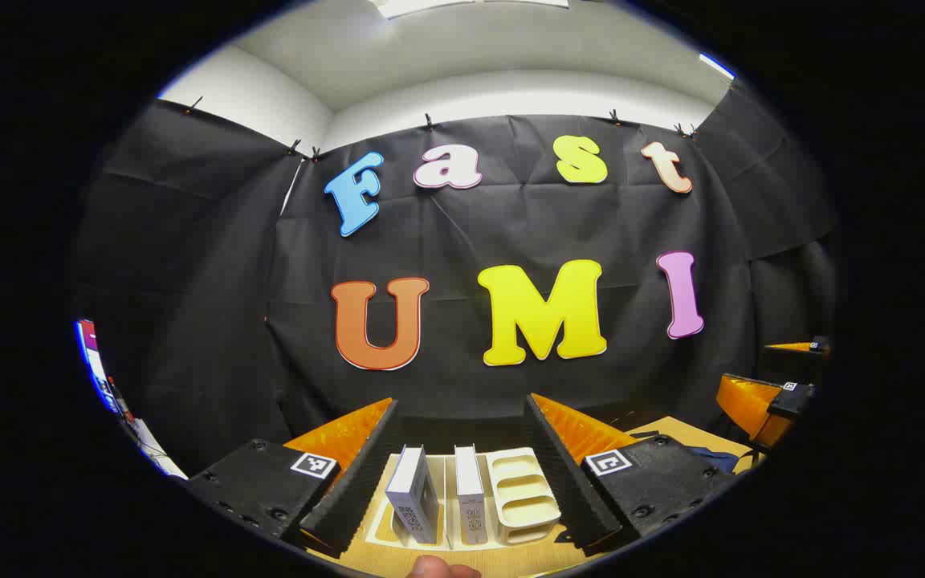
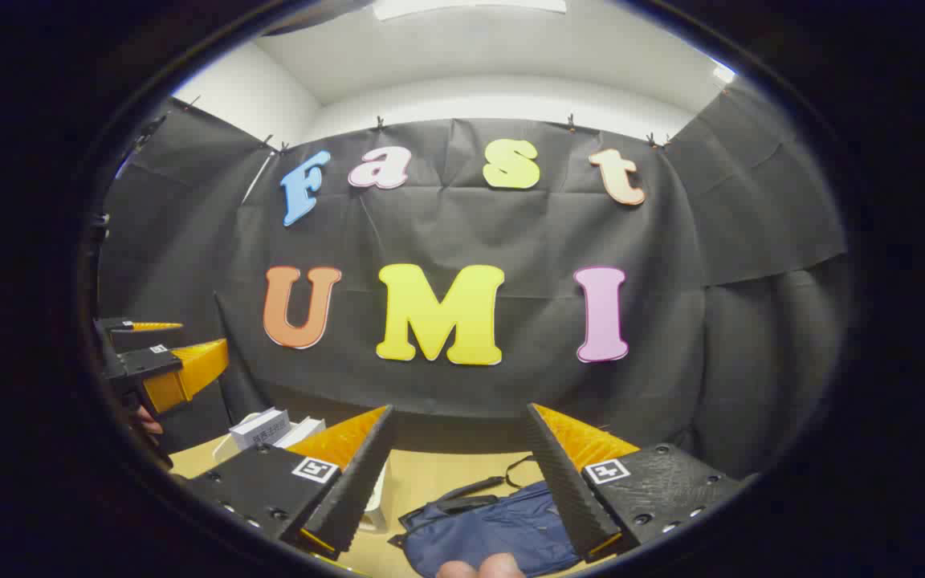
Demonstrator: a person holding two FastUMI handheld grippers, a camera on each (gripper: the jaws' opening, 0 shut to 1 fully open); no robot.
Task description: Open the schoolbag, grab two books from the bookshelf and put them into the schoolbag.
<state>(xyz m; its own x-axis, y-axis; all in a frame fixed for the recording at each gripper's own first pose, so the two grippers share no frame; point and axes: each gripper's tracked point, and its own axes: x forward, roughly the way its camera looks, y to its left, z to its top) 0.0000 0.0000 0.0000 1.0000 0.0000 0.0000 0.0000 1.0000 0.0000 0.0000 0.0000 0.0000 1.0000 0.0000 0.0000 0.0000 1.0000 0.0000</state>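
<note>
— Where are the books from where you stand?

— In the left gripper view, two white books stand upright in a cream bookshelf (image 1: 520,491) on the wooden table (image 1: 503,560). The left book (image 1: 413,491) leans a little; the right book (image 1: 469,494) stands straight just beside it. The slots to their right hold nothing.

— And the left gripper (image 1: 460,417)?

— Its fingers are spread wide, gripping nothing. The books and the rack lie between the two fingers, farther off, and neither finger touches them. A fingertip (image 1: 442,568) of the person shows at the bottom edge.

— What of the schoolbag?

— In the right gripper view the dark blue schoolbag (image 2: 495,526) lies flat on the table, near the camera, with a thin black strap curling off its far side. I cannot tell whether its zip is open.

— And the right gripper (image 2: 459,421)?

— Also spread apart and empty, hanging over the bag without touching it. Far left in that same view you see the other gripper, with the books low beside it. In the left gripper view the right gripper sits at the far right edge, and a bit of the blue bag lies below it.
</note>
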